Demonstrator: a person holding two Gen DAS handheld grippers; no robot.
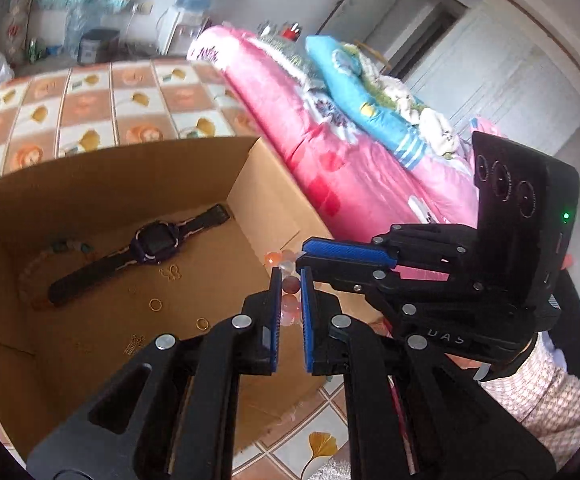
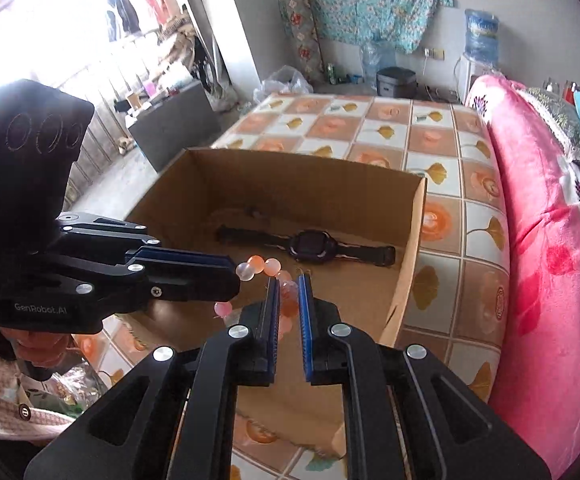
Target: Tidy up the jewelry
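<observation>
A pink and orange bead bracelet (image 2: 267, 267) hangs between both grippers above the near right corner of an open cardboard box (image 2: 302, 168). My right gripper (image 2: 288, 294) is shut on its beads. My left gripper (image 1: 290, 286) is shut on the same bracelet (image 1: 290, 285). In the left wrist view the right gripper (image 1: 304, 258) comes in from the right; in the right wrist view the left gripper (image 2: 235, 270) comes in from the left. In the box (image 1: 101, 168) lie a black watch (image 1: 145, 246), small gold rings (image 1: 155, 305) and a chain.
The box stands on a bed with a checked leaf-print sheet (image 2: 438, 144). Folded pink quilts (image 2: 542, 216) and a blue pillow (image 1: 362, 92) lie along the right. A water dispenser (image 2: 480, 48) and a dark cabinet (image 2: 173, 124) stand beyond the bed.
</observation>
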